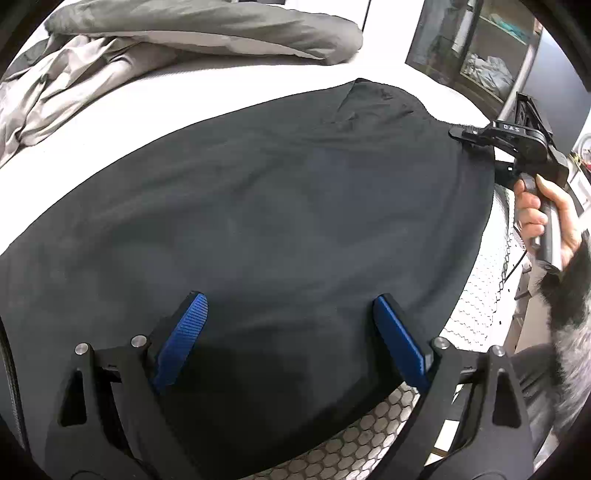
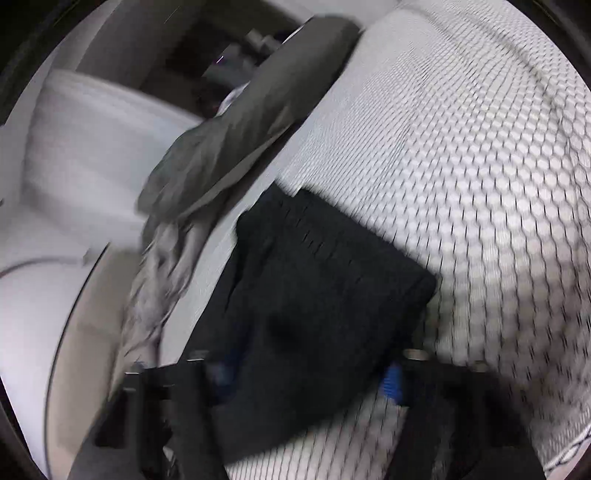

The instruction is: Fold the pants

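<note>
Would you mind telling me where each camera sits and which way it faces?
Left wrist: sits on the left gripper, looking over the black pants on the bed; the open blue fingers, the right gripper and right hand show.
Right wrist: sits on the right gripper, facing the pants and honeycomb mattress cover; blurred.
Shared: pants, grey bedding.

A rumpled grey duvet (image 1: 155,48) lies along the far edge of the white mattress (image 1: 110,122) — its side honeycomb-meshed (image 2: 461,155) — with shelving (image 1: 491,48) beyond the corner.
</note>
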Action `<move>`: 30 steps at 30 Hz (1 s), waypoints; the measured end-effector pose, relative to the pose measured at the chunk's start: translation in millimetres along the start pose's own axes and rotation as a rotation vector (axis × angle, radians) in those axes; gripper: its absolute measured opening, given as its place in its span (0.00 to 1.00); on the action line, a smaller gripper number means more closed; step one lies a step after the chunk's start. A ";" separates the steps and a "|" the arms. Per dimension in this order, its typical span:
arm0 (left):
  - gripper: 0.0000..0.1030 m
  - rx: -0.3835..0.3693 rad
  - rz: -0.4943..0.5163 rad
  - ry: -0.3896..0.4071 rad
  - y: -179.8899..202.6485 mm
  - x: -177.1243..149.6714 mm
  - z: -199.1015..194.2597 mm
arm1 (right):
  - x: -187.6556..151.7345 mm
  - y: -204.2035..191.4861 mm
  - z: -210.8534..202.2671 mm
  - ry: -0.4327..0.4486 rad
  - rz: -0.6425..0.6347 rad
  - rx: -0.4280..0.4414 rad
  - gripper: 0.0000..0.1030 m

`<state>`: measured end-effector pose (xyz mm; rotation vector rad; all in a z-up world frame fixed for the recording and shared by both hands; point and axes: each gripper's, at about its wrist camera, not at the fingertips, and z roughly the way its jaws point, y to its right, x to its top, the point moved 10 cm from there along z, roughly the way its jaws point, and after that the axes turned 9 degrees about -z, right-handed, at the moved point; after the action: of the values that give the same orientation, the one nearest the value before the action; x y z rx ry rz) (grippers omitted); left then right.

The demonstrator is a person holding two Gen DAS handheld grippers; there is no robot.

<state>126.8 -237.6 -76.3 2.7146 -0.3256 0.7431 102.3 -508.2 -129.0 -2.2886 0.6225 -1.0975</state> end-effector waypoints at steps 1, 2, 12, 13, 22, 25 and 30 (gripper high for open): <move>0.88 0.002 -0.005 0.001 -3.5 -0.4 -2.6 | 4.0 -5.9 1.9 0.025 -0.007 -0.011 0.26; 0.88 0.007 -0.012 0.003 -8.1 -0.6 -5.8 | 11.0 -19.1 0.4 0.054 -0.036 -0.016 0.18; 0.88 0.105 -0.346 0.135 -129.6 -0.1 -64.3 | -114.1 -293.2 1.5 -0.135 -0.644 0.366 0.24; 0.88 0.116 -0.387 0.150 -143.8 -2.7 -70.2 | -141.0 -310.7 21.9 -0.232 -0.689 0.400 0.34; 0.58 -0.059 -0.519 0.166 -165.3 -15.9 -91.0 | -182.2 -298.7 32.4 -0.376 -0.855 0.320 0.61; 0.51 -0.194 -0.470 0.090 -130.4 -17.3 -76.8 | -137.4 -257.6 23.1 -0.263 -0.742 0.212 0.62; 0.51 -0.248 -0.437 -0.013 -94.6 -18.1 -40.3 | -128.5 -183.7 61.8 -0.344 -0.686 -0.034 0.62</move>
<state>121.1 -133.4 -74.8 2.4296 0.1626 0.5200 111.9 -276.0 -119.4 -2.7095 -0.3107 -0.9225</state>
